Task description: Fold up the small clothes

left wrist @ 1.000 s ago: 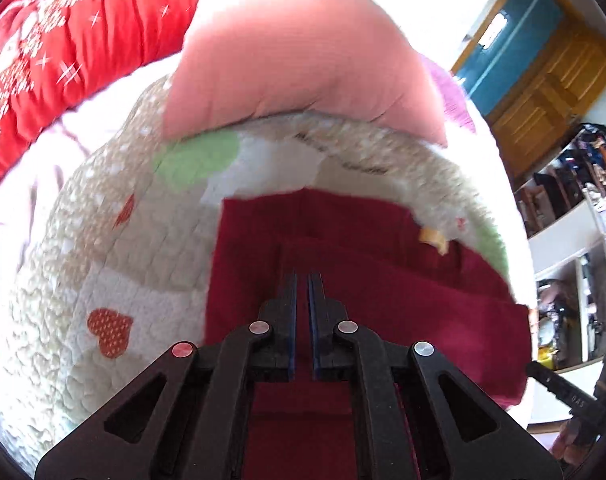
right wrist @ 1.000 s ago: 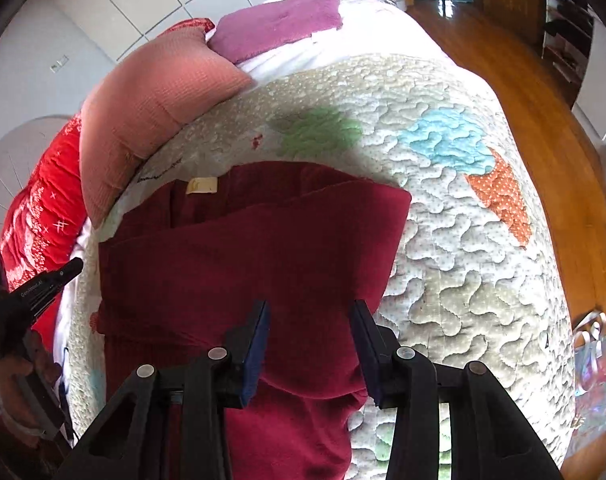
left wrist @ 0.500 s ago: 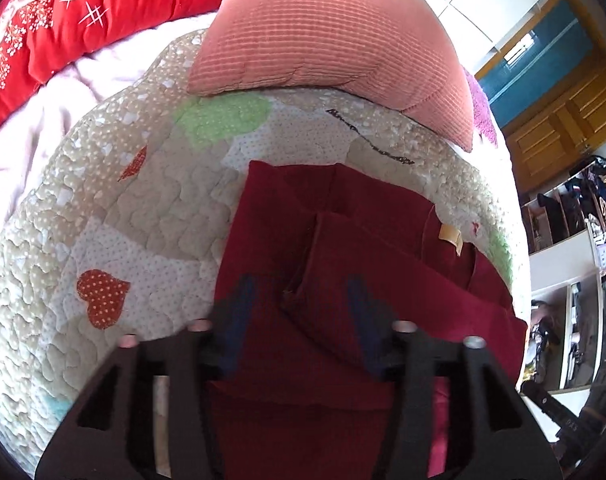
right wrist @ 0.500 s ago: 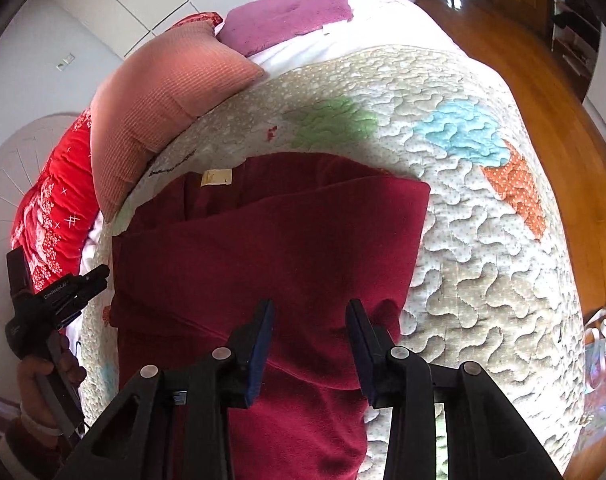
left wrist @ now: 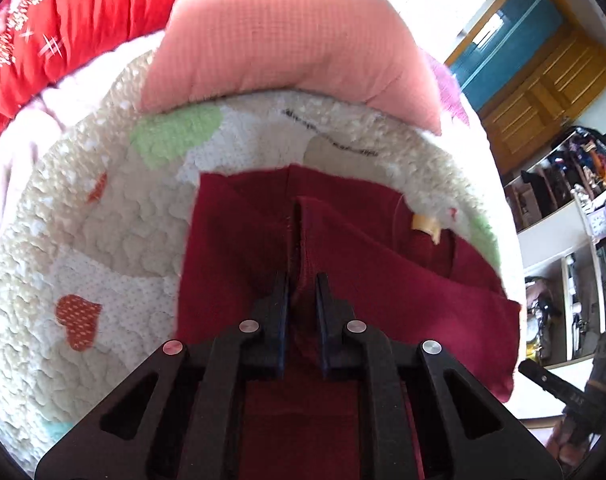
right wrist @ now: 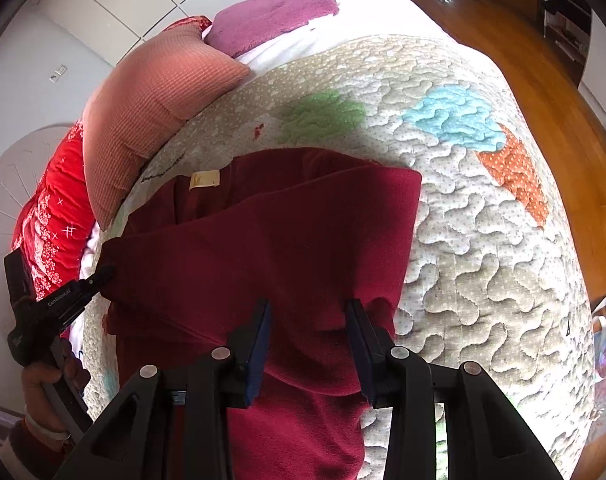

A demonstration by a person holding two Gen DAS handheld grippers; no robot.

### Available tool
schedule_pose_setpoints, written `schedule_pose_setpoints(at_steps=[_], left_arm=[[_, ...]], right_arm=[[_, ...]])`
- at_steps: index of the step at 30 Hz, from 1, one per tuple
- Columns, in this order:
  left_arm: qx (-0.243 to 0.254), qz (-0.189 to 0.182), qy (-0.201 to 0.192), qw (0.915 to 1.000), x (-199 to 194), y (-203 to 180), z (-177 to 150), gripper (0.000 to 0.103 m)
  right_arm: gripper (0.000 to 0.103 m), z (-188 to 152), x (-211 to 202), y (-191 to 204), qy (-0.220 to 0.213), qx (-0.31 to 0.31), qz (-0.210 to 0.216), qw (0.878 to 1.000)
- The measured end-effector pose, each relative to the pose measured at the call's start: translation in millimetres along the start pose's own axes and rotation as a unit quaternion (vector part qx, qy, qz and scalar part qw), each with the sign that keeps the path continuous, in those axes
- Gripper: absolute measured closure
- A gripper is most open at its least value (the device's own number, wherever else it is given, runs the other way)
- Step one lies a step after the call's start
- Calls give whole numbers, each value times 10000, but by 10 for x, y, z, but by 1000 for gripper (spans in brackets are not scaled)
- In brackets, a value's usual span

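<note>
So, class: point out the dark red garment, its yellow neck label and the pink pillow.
dark red garment [right wrist: 303, 240], right wrist view, folded top layer.
yellow neck label [right wrist: 204, 180], right wrist view, label's middle.
pink pillow [left wrist: 287, 36], left wrist view, front face.

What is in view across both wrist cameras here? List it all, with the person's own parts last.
Garment: one, dark red, partly folded on the quilt, cream label near the collar.
Quilt: one, cream with green, blue and orange patches, covering the bed.
Cushion: one, salmon pink, at the quilt's far edge.
Towel: one, purple, beyond the cushion.
Blanket: one, red with white stars, far left.
Shelves: cluttered, right wall.
Floor: wooden, right of the bed.
Left gripper: black, jaws closing on a garment fold.
Right gripper: black, jaws apart over the garment.
Hand: one, holding the left gripper.
</note>
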State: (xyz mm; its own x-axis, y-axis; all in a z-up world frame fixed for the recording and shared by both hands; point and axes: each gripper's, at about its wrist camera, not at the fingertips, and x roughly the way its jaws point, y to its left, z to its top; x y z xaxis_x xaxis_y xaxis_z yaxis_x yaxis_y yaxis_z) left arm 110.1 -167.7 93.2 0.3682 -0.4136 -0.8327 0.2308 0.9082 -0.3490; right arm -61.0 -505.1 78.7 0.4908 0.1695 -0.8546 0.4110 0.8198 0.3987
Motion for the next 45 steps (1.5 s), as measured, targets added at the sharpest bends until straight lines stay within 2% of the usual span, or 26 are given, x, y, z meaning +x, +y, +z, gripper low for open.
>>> schedule_pose_setpoints(at_steps=[3,5,10,14,18,22,25,32,35,36,37,40,45], left_arm=[[-13,222,-5,9998,-71,87,-47,92],[-80,467,148,9988,20,180,-110,92],[-326,545,332,9974,174,271,-256,92],[-186,678,295,9971,163,223,-285,92],[-152,743,333,9966,198,220,-267,91],[-76,810,320,9962,203,203,-281,91],[-45,837,334,9959,207,191,-282,91],[-22,954,413,9946,219,152,-260,88],[49,1034,429,9937,225,133,-271,83],[79,1063,444,9933,221,125,-278,81],[92,1079,458,9931,213,122,-285,79],[87,1061,519,9930,158,125,-319,69],[185,1133,542,9919,9,106,-382,68]], right_arm=[[67,74,63,94,-3,-273,-135,9995],[67,112,193,134,120,-382,-359,9986],[67,212,568,77,284,-484,-768,9955],[67,243,448,119,303,-573,-795,9947],[67,27,237,208,354,-781,-743,9935],[67,-232,405,110,623,-923,-1129,9873],[67,-234,466,86,563,-850,-1157,9880],[67,-260,223,134,432,-635,-998,9920],[67,-344,382,64,591,-641,-1298,9877],[64,-354,440,30,604,-640,-1411,9861],[59,-350,489,-13,658,-559,-1396,9864],[58,-286,453,-83,689,-137,-1193,9904],[58,-353,165,48,494,-203,-1093,9926]])
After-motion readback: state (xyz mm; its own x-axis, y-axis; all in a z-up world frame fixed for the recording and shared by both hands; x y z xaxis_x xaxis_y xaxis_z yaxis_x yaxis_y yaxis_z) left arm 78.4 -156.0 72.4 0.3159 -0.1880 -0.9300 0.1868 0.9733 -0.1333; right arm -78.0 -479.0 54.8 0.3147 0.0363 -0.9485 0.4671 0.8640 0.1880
